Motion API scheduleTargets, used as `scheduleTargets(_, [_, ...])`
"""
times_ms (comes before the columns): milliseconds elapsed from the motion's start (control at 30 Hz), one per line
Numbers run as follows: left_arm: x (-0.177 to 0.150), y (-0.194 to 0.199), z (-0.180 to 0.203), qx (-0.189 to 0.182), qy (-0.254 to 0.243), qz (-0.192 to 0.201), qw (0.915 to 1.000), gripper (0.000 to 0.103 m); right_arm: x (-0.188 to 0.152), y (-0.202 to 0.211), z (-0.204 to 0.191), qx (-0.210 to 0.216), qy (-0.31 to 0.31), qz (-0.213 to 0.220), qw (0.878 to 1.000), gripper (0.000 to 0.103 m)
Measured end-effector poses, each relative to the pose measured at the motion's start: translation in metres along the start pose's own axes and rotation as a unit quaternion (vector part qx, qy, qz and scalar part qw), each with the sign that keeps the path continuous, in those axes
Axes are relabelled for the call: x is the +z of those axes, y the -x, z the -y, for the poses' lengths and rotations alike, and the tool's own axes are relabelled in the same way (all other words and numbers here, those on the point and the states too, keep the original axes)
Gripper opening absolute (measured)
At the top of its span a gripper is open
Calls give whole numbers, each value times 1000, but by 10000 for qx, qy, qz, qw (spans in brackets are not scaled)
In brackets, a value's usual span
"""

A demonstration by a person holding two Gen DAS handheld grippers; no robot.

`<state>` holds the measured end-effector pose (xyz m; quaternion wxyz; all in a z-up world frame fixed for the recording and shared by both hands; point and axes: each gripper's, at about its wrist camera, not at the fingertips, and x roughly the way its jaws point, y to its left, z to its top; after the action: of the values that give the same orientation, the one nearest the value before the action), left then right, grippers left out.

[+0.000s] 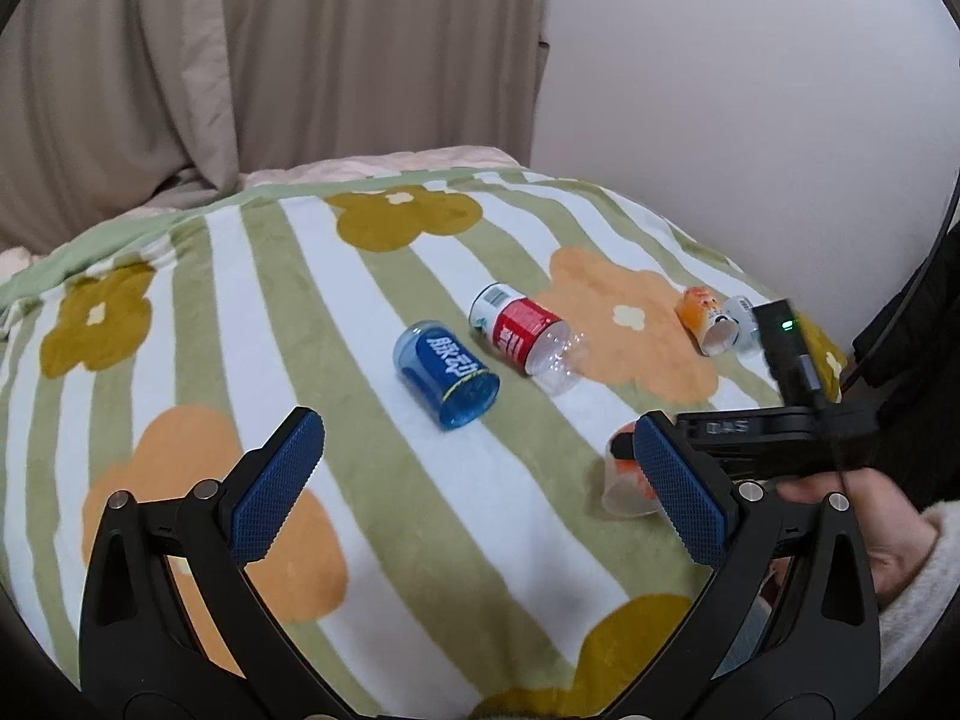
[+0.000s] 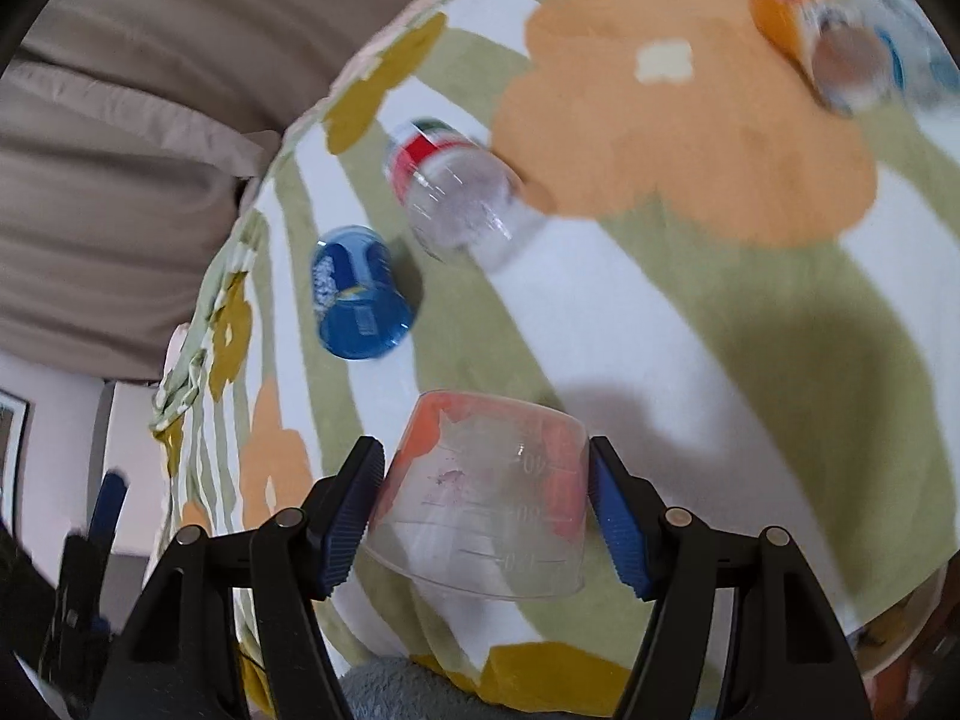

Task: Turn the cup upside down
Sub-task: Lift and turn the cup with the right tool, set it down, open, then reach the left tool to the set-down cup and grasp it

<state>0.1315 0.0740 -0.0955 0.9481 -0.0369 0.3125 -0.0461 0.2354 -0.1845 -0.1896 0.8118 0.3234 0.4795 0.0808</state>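
Note:
A clear plastic measuring cup (image 2: 486, 498) with orange patches stands upside down, wide rim down, between the blue pads of my right gripper (image 2: 486, 492). The jaws sit close at both its sides; I cannot tell if they still press it. In the left wrist view the same cup (image 1: 627, 483) shows partly behind my left gripper's right finger. My left gripper (image 1: 474, 468) is open and empty, above the blanket in front of a blue cup (image 1: 447, 375) that lies on its side.
A striped floral blanket (image 1: 372, 276) covers the surface. A red-labelled clear cup (image 1: 525, 336) lies on its side beside the blue cup. An orange cup (image 1: 708, 321) lies at the far right. Beige curtains (image 1: 270, 60) and a white wall are behind.

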Motion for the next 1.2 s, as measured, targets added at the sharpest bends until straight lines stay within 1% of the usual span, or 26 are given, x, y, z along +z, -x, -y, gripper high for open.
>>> scheduleTargets(200, [-6, 14, -11, 115, 173, 103, 9997, 103, -4, -16, 14, -185, -221, -98, 9995, 64])
scheduleTargets(433, [-3, 18, -14, 137, 229, 147, 9995, 103, -2, -19, 11, -304, -210, -201, 9991, 66])
scheduleTargets(467, [-3, 19, -14, 136, 216, 150, 9996, 103, -2, -20, 10, -323, -243, -211, 9990, 69])
scheduleTargets(500, [-2, 19, -13, 139, 198, 148, 9996, 103, -3, -22, 11, -374, -293, -248, 9986, 77])
scheduleTargets(567, [-2, 19, -12, 140, 161, 133, 9997, 103, -2, -24, 10, -428, -385, -275, 9980, 82])
scheduleTargets(633, [-2, 20, -11, 140, 114, 120, 9998, 103, -1, -23, 11, -416, -509, -288, 9974, 90])
scheduleTargets(667, [-1, 20, -10, 144, 93, 113, 9998, 103, -1, -22, 12, -445, -559, -292, 9970, 97])
scheduleTargets(700, [0, 20, -9, 141, 74, 105, 9998, 103, 0, -19, 12, -471, -600, -271, 9967, 101])
scheduleTargets(800, [4, 21, -4, 90, 2, 80, 9999, 103, 3, -4, 13, -432, -632, -46, 9971, 101])
scheduleTargets(933, [15, 19, 12, -37, -237, -24, 9997, 103, 5, 29, 18, -212, -612, 379, 9972, 102])
scheduleTargets(1033, [33, 10, 32, -222, -561, -228, 9979, 103, 3, 63, 18, -373, -260, 805, 9957, 102])
scheduleTargets(1100, [50, -4, 52, -444, -816, -557, 9941, 103, -1, 85, 14, -653, 167, 1047, 9922, 102])
scheduleTargets(1167, [67, -24, 75, -761, -962, -1048, 9869, 103, -9, 108, 6, -1278, 756, 1311, 9802, 102])
scheduleTargets(1200, [76, -37, 88, -909, -1015, -1341, 9815, 103, -13, 119, 2, -1646, 989, 1455, 9705, 102])
